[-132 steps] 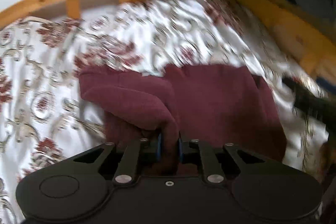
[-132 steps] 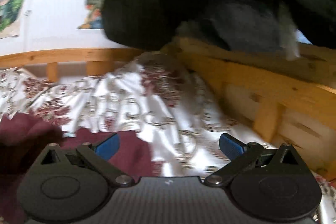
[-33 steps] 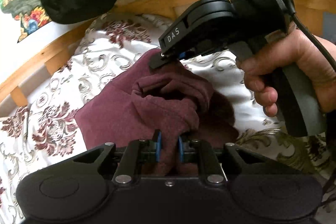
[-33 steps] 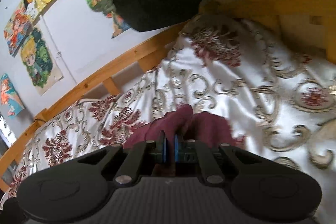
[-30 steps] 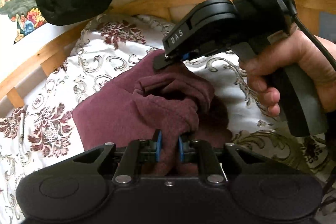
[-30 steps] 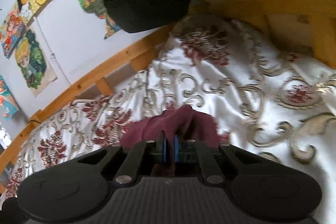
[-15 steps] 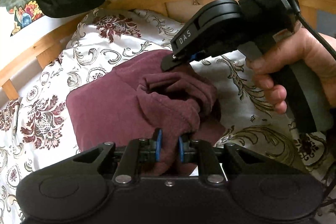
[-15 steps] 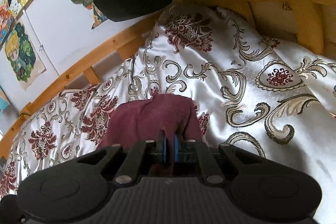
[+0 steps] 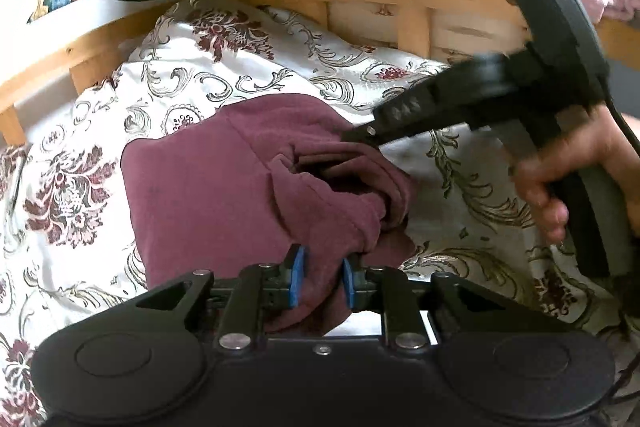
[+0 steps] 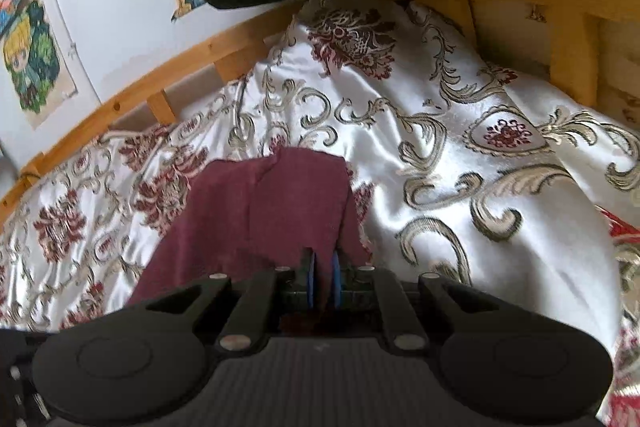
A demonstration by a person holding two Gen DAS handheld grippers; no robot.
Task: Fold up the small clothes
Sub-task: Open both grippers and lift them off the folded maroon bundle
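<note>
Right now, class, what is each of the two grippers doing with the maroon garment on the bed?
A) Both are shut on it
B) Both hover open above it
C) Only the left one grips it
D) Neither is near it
A: the left gripper and the right gripper each pinch a fold of the maroon garment between blue pads.

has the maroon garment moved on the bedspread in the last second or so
Yes. In the right wrist view the maroon garment now lies spread further across the bedspread, away from the wooden bed frame, with both hand-held grippers shut on it.
</note>
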